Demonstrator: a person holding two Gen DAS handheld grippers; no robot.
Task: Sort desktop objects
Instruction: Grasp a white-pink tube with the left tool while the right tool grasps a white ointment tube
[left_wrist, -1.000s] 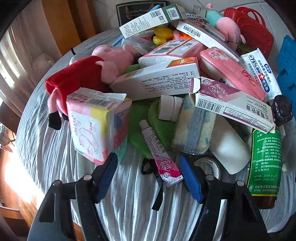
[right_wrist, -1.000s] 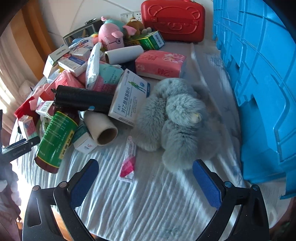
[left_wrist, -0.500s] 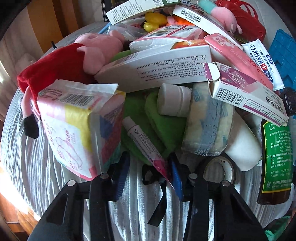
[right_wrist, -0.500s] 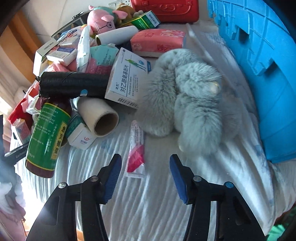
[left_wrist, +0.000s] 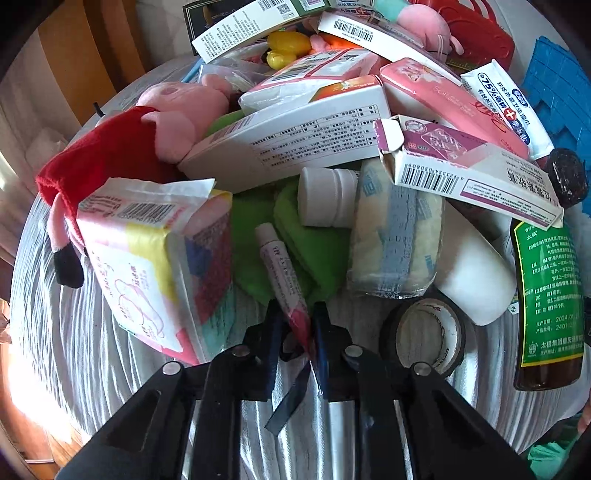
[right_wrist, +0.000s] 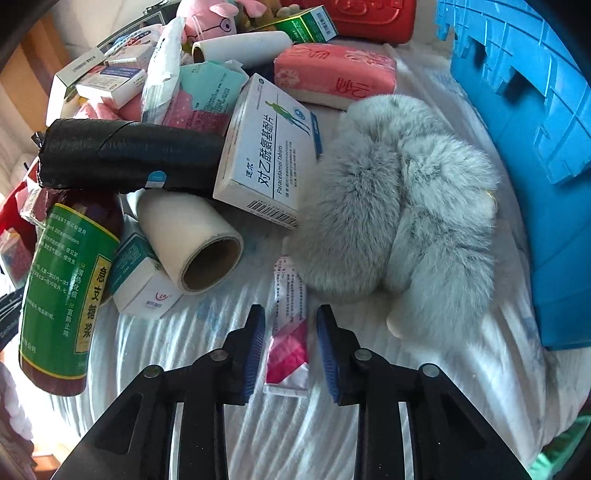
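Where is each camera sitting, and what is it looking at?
Left wrist: sits on the left tool, looking steeply down at an ointment tube it pinches; only its black fingers show.
Right wrist: sits on the right tool, looking down at a second tube; jaws closing around it.
Both show the green-labelled bottle.

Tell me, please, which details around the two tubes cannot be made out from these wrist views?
- Left wrist view: the crimped end of the ointment tube is hidden between the left gripper fingers.
- Left wrist view: the green plush is mostly buried under boxes.
- Right wrist view: whether the closing right gripper already touches the flat pink tube is unclear.
- Right wrist view: the blue crate is cut off by the edge.
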